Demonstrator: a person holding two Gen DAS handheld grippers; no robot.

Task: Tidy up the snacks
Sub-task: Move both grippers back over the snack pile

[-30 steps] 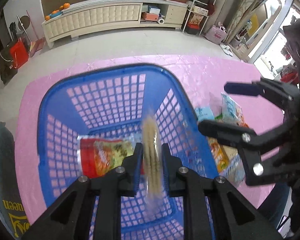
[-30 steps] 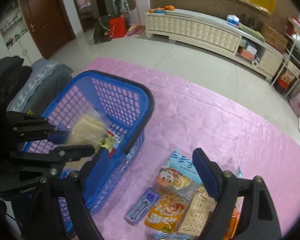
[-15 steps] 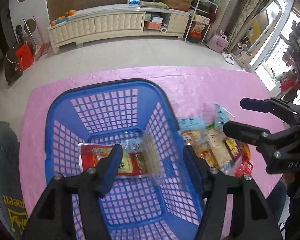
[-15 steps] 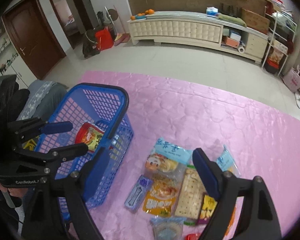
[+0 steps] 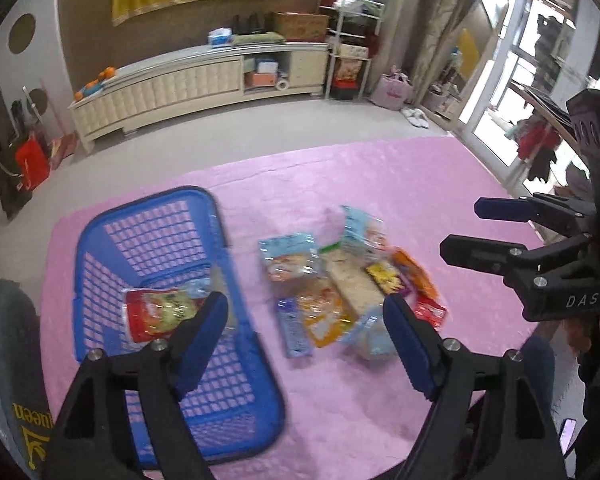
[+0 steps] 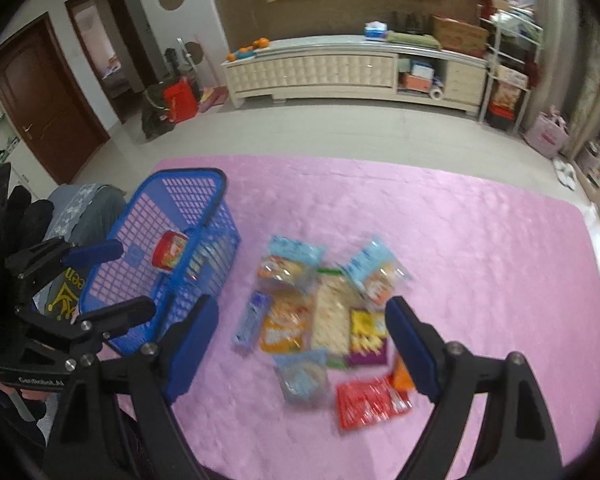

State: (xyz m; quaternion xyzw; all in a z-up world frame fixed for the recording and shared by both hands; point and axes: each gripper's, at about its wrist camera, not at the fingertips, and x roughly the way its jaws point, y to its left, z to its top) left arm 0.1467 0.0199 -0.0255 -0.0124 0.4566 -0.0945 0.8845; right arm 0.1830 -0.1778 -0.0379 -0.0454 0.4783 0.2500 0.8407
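Snacks lay heaped at mid-desk beside a blue basket; both tongs hung apart and empty.

The snack pile (image 6: 328, 312) sat on the pink desk (image 6: 480, 240), just right of the blue basket (image 5: 100, 248) near the desk's left edge; a red packet (image 5: 156, 312) and a clear pack lay inside the basket. A red pouch (image 6: 370, 402) rested at the pile's near side. The left tongs (image 5: 304, 336) spread wide above the basket's right rim, the right tongs (image 6: 300, 340) wide over the pile's near side.

1. Left wrist view looks down from above the near edge, basket (image 5: 172, 280) lower left, snacks (image 5: 340, 280) center.
2. Right wrist view sits higher, snacks (image 6: 324, 312) center, basket (image 6: 172, 256) left.
3. Both share the pink cloth (image 5: 380, 184).
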